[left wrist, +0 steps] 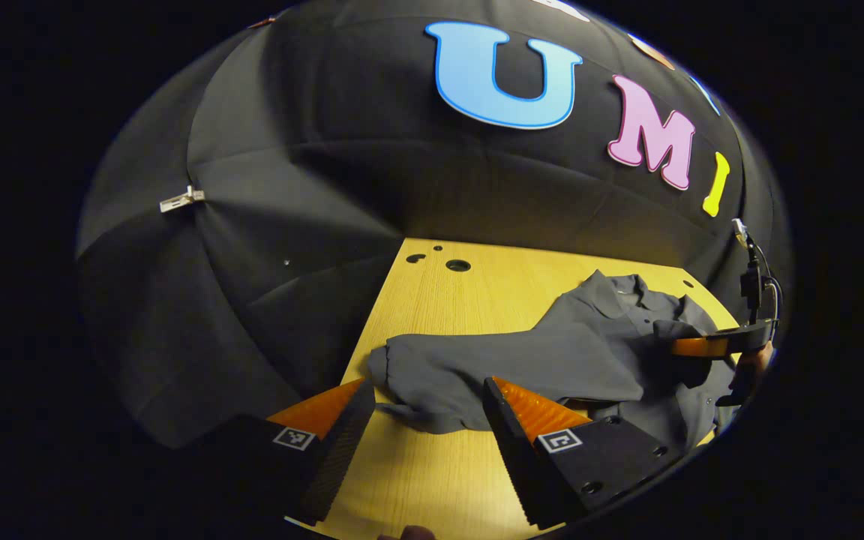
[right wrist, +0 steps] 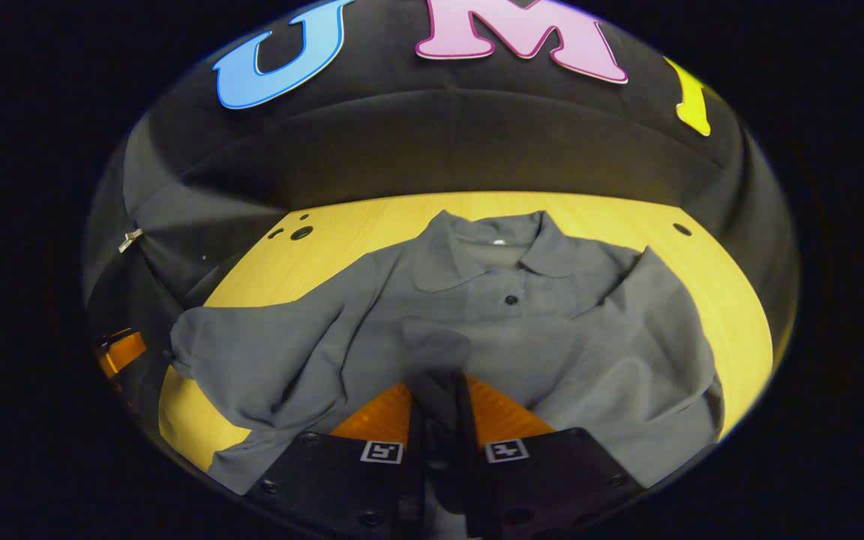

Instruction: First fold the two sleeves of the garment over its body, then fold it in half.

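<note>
A grey collared shirt [right wrist: 507,300] lies face up on the yellow wooden table [right wrist: 372,225], its collar toward the back wall. My right gripper [right wrist: 439,379] is shut on a sleeve cuff [right wrist: 436,345], held over the middle of the shirt's body. The other sleeve [left wrist: 432,367] stretches out sideways toward the table's left edge. Its end lies between the spread fingers of my left gripper [left wrist: 430,384], which is open and low over the table. The right gripper [left wrist: 709,345] also appears far right in the left gripper view, with dark cloth in its orange fingers.
The table [left wrist: 432,300] has round holes [left wrist: 458,265] near its back left corner. Its left edge runs close beside my left gripper's finger [left wrist: 327,435]. Black cloth walls close in on all sides, with a small white clip [left wrist: 182,199] on the left wall.
</note>
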`<state>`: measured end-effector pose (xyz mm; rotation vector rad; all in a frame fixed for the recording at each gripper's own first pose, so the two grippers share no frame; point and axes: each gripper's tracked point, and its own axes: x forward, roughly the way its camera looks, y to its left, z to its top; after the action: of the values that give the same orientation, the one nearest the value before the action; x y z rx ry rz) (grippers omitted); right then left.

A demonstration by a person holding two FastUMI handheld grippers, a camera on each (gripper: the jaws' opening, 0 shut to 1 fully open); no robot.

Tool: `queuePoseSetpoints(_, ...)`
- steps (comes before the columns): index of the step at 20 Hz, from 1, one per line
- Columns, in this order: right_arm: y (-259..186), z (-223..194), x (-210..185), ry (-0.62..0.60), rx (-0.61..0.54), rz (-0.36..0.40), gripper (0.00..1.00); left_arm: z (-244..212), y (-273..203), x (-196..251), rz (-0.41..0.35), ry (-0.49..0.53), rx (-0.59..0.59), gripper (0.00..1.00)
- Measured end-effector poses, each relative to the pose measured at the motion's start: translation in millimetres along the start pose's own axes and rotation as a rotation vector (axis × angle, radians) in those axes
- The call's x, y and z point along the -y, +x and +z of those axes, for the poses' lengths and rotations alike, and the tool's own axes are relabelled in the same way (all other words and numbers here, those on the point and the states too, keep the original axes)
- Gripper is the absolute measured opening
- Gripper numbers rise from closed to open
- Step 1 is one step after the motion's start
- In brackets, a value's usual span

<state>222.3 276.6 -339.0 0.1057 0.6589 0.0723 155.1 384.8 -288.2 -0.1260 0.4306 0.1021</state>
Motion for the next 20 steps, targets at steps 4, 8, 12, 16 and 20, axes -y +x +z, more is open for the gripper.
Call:
queuePoseSetpoints(4, -11, -10, -20, 0.011, -0.022, 0.055, 0.50, -8, 30, -12, 0.006, 0.001, -0.035, 0.92)
queuePoseSetpoints(8, -35, -8, -49, 0.061, -0.027, 0.156, 0.57, -16, 46, -17, 0.009, 0.000, -0.070, 0.92)
queuePoseSetpoints(12, -74, 12, -43, 0.076, 0.021, 0.169, 0.61, -20, 60, -8, -0.024, 0.011, -0.091, 0.92)
queuePoseSetpoints(16, -105, 31, -7, 0.074, 0.081, 0.112, 0.61, -33, 77, -17, 0.010, 0.005, -0.136, 0.92)
queuePoseSetpoints(20, -125, 34, 24, 0.077, 0.106, 0.051, 0.61, -43, 88, -14, -0.001, 0.013, -0.176, 0.93)
